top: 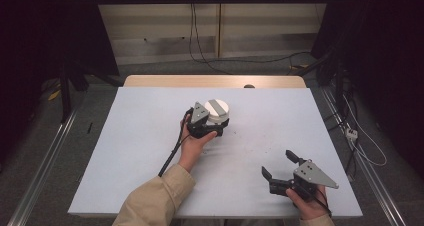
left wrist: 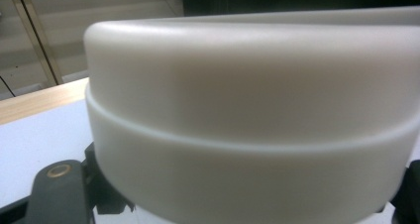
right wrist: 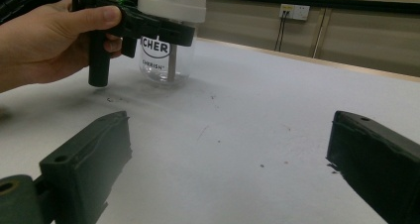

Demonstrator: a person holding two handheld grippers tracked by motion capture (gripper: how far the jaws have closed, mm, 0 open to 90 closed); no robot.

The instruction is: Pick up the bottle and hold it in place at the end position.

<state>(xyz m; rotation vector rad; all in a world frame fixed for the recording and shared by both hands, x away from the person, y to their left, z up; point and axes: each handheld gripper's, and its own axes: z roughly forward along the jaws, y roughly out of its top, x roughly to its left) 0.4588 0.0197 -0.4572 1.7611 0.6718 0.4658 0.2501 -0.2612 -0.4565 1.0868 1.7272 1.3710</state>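
A pale grey table [top: 150,151] bears faint scuffs, with cabled floor and wall panels beyond. Nearest, the right gripper [top: 281,167] rests with jaws wide and empty. Farther, the left gripper [top: 216,126] clamps the jar [top: 218,111] just under its white lid, mid-table.

Pale table [top: 150,136] on grey floor [top: 150,68]; beige wall panels [top: 160,21] behind — dim.

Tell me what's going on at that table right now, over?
Left gripper shut around the clear jar, just under its white lid. Right gripper open, idle near the table edge. Nothing in the way.
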